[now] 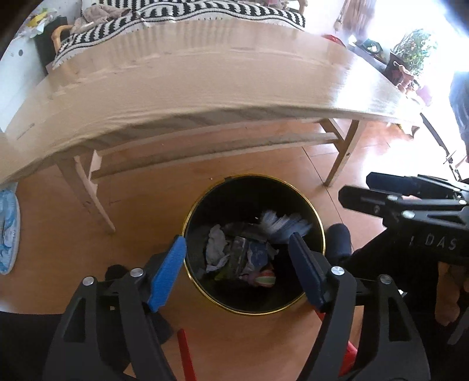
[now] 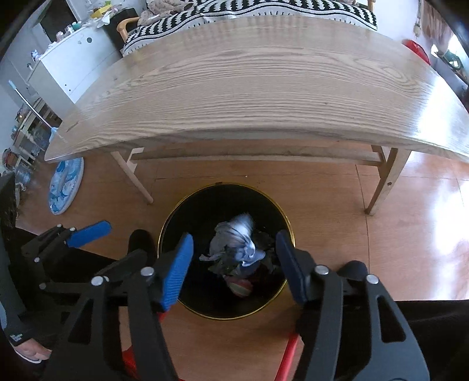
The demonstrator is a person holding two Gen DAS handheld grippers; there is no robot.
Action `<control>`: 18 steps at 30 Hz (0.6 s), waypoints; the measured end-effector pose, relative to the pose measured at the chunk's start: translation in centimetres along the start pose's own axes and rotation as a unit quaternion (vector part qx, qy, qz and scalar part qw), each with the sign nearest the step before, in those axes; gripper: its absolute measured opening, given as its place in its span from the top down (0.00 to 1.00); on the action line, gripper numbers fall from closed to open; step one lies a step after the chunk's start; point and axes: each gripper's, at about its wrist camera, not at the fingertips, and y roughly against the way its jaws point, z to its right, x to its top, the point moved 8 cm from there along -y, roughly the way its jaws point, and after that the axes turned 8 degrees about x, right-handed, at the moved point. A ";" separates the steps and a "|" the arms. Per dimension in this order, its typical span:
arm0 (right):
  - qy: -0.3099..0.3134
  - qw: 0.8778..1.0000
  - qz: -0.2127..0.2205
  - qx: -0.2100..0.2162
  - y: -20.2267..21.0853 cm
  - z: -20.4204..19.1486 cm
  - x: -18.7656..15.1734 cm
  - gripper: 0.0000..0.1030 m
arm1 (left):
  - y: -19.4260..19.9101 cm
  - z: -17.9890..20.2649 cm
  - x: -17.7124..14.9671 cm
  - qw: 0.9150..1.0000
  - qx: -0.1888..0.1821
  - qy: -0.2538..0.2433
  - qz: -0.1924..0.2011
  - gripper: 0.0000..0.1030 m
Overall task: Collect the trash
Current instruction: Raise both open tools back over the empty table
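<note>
A black trash bin with a gold rim [image 1: 318, 222] [image 2: 288, 222] stands on the wooden floor in front of the table. It holds crumpled paper [image 1: 217, 249], wrappers and a blurred white-blue piece [image 1: 283, 224] [image 2: 240, 234] that looks in motion inside the bin. My left gripper [image 1: 237, 269] is open and empty above the bin. My right gripper [image 2: 234, 266] is open and empty above the bin too; it also shows in the left wrist view [image 1: 390, 199] at the right. The left gripper shows in the right wrist view [image 2: 85, 234] at the left.
A long wooden table [image 2: 249, 88] [image 1: 205, 88] stands beyond the bin, its legs [image 2: 384, 181] on either side. A blue round mat [image 2: 66, 186] lies on the floor at left. A black-white striped blanket [image 2: 249, 11] lies behind the table. Red bars [image 1: 186, 354] are below me.
</note>
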 end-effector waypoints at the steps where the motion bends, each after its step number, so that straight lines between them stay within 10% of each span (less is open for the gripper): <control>1: 0.000 1.000 0.001 0.001 0.1 -0.1 0.1 0.35 | 0.4 -0.2 0.2 1.000 0.000 0.003 0.004 0.26; 10: 0.011 0.997 0.078 -0.007 4.2 -0.6 5.4 0.09 | 5.7 -3.6 6.4 0.996 -0.013 0.034 0.076 0.10; 18: -0.013 0.985 0.165 -0.050 6.0 2.6 18.5 0.07 | 6.2 -9.0 18.9 0.989 0.031 0.070 0.124 0.06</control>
